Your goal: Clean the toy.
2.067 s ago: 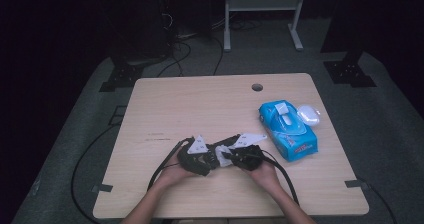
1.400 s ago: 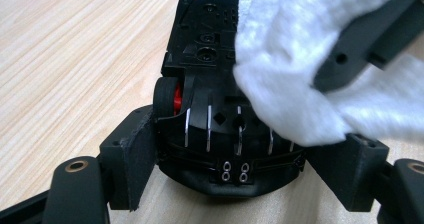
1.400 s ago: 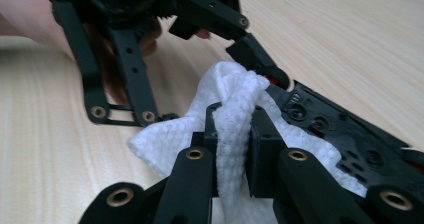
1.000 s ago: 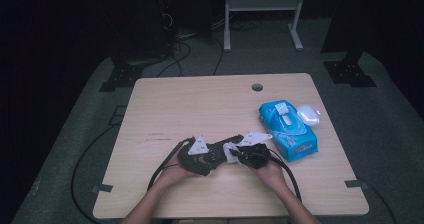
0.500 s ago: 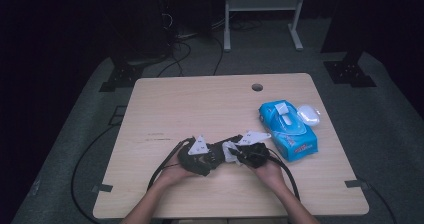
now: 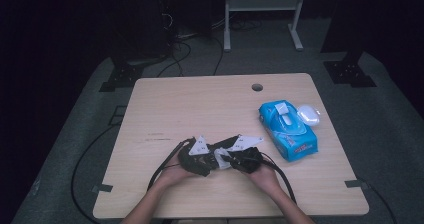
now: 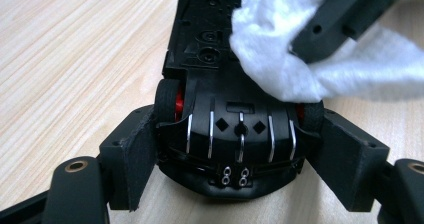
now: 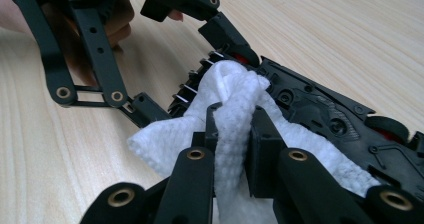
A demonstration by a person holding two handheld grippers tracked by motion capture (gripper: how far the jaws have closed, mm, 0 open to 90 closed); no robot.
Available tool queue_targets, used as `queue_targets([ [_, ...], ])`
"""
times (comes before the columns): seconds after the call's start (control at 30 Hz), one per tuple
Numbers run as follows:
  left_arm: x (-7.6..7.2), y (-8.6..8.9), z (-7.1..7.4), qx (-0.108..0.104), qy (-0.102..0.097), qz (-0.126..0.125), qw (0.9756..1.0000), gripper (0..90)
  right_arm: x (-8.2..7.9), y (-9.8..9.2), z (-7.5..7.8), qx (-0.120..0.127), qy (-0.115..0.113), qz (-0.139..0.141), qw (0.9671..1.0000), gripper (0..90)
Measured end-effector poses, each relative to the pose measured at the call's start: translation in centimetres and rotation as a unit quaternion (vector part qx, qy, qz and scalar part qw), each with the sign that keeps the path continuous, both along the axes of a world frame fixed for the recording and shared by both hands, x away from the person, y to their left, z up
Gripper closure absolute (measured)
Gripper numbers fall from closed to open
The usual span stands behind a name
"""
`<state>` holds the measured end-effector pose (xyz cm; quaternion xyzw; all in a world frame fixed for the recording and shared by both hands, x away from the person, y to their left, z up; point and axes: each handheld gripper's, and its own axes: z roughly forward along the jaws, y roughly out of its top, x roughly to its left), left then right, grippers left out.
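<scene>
While the left hand-held gripper [image 7: 235, 184] clamps the toy car [image 7: 235, 139] upside down near the counter [image 6: 200, 104] edge at 6 o'clock, keep the right hand-held gripper [image 8: 235, 126] clenched on the wipe [image 8: 227, 99]; rub lightly along the underside.

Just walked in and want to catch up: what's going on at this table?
A person is wiping a black toy car, turned underside up. The left gripper clamps the car's end while the right gripper presses a pinched white wipe onto the chassis. A blue wipes pack lies to the right on the table.
</scene>
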<state>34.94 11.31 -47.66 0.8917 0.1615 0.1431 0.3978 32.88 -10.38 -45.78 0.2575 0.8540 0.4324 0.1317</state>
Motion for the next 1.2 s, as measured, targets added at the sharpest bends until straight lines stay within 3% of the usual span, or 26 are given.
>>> queue_targets([
  [0.17, 0.0, -0.1, 0.0, 0.002, -0.003, -0.003, 1.0, 24.3, 0.5, -0.9, 0.0, 0.004, 0.003, -0.026, 0.9996, 81.5],
  [0.37, -0.2, -0.3, 0.0, 0.003, -0.004, -0.016, 0.9999, 24.4, -0.4, 1.2, 0.0, 0.019, 0.001, 0.011, 0.9998, 81.5],
  [0.43, -0.3, -0.4, 0.0, 0.003, -0.007, -0.017, 0.9998, 24.4, -0.6, 1.5, 0.0, 0.009, -0.007, 0.017, 0.9998, 81.5],
  [0.5, -0.3, -0.3, 0.1, -0.001, -0.007, -0.018, 0.9998, 24.3, -0.3, 1.1, 0.2, 0.012, -0.008, 0.008, 0.9999, 81.5],
  [0.57, -0.3, -0.3, 0.1, -0.004, -0.005, -0.018, 0.9998, 24.3, 0.2, 0.1, 0.2, 0.006, -0.015, -0.019, 0.9997, 81.6],
  [0.7, -0.3, -0.3, 0.1, -0.003, -0.006, -0.02, 0.9998, 24.4, 0.6, -0.8, -0.1, 0.022, -0.001, -0.041, 0.9989, 81.6],
  [0.87, -0.4, -0.4, 0.0, 0.005, -0.008, -0.029, 0.9995, 24.4, -0.4, 1.6, -0.1, 0.03, -0.006, 0.009, 0.9995, 81.5],
  [0.93, -0.5, -0.4, 0.0, 0.0, -0.007, -0.029, 0.9996, 24.4, -0.4, 1.9, 0.0, 0.021, -0.011, 0.012, 0.9996, 81.5],
  [1.07, -0.6, -0.4, 0.1, -0.005, -0.005, -0.033, 0.9994, 24.4, 0.5, 0.2, 0.2, 0.003, -0.027, -0.029, 0.9992, 81.6],
  [1.17, -0.7, -0.5, 0.1, -0.005, -0.004, -0.036, 0.9993, 24.4, 0.9, -1.0, 0.0, 0.024, -0.005, -0.051, 0.9984, 81.6],
  [1.2, -0.7, -0.6, 0.2, -0.002, -0.005, -0.038, 0.9993, 24.4, 0.7, -0.9, 0.0, 0.024, -0.008, -0.048, 0.9985, 81.6],
])
